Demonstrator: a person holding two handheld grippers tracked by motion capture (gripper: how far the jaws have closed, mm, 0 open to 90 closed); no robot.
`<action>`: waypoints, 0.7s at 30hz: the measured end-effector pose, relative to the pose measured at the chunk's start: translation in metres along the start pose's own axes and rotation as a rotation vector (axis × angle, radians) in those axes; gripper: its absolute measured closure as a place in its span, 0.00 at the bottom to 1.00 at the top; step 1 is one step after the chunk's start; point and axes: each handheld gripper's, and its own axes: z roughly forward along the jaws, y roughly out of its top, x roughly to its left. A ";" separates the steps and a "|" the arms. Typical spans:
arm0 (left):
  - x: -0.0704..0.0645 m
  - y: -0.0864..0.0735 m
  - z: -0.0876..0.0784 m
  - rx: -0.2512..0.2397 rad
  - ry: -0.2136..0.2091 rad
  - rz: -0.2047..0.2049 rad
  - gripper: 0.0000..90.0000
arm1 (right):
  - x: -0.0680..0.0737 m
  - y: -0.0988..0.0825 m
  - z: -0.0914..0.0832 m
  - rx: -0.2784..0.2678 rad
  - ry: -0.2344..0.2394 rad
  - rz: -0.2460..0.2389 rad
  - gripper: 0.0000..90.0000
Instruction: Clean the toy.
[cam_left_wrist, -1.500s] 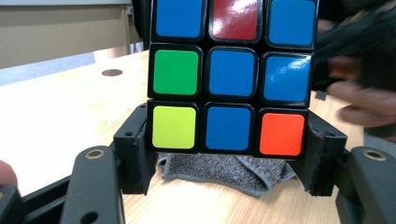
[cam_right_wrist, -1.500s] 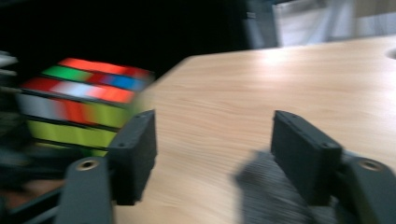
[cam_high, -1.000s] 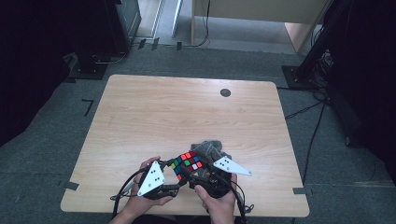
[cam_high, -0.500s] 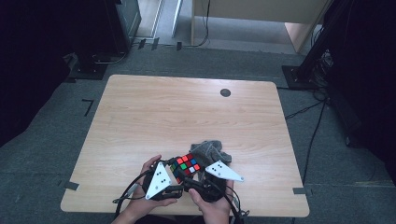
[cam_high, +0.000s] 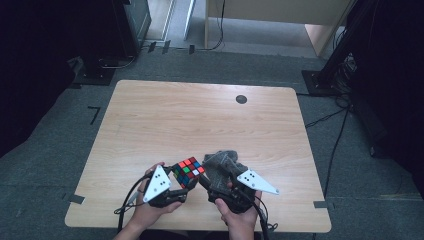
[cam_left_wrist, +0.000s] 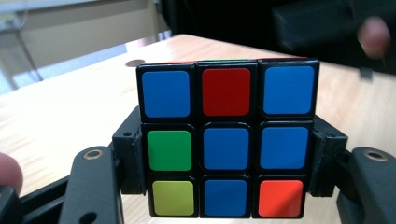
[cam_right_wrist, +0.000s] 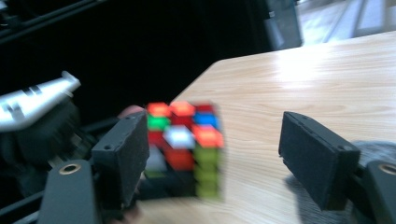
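Below: left claw clamped on scrambled cube, held above near edge of table. Right claw just widened, gaping, cube beyond its pads, unpinched; grey cloth beside.

A lab-style recording room set up around one work table.

A pale wooden table with a round cable hole is standing on grey carpet; black stands and dark equipment cases are crowding its edges, cables are trailing across the floor, and tape marks are flagging positions around the table.
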 end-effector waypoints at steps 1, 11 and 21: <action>0.006 0.001 -0.003 -0.012 0.006 -0.037 0.37 | -0.003 -0.003 0.000 0.000 -0.019 -0.001 0.29; 0.023 0.007 -0.011 -0.084 -0.037 -0.252 0.37 | 0.009 -0.044 0.036 0.122 -0.029 -0.112 0.27; 0.009 0.008 -0.003 -0.085 -0.080 -0.296 0.37 | 0.025 -0.049 0.042 0.062 -0.037 -0.138 0.28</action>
